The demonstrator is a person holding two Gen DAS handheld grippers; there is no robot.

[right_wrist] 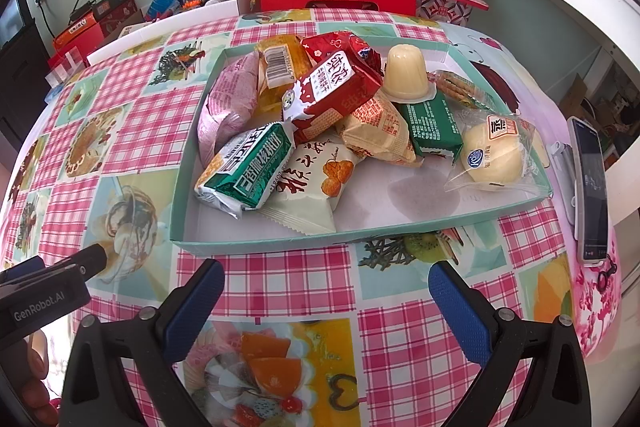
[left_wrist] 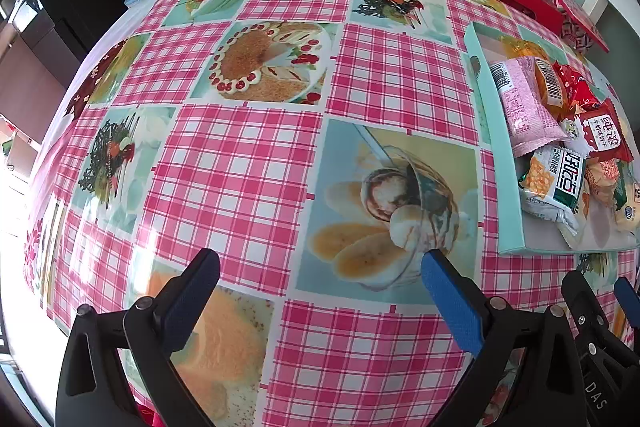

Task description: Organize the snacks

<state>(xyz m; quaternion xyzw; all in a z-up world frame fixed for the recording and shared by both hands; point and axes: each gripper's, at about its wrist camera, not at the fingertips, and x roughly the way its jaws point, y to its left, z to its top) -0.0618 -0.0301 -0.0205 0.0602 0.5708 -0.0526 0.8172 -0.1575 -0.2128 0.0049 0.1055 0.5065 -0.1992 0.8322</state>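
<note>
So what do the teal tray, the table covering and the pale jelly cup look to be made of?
Teal tray: likely matte cardboard; thin folded walls, white inside.
Table covering: probably glossy vinyl or oilcloth; window glare shines off the print.
Jelly cup: seemingly translucent moulded plastic with a flat sealed rim.

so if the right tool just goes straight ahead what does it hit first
Probably the near wall of the teal tray, just ahead of the open right tool. Beyond it lies the white snack packet; depth is unclear.
</note>
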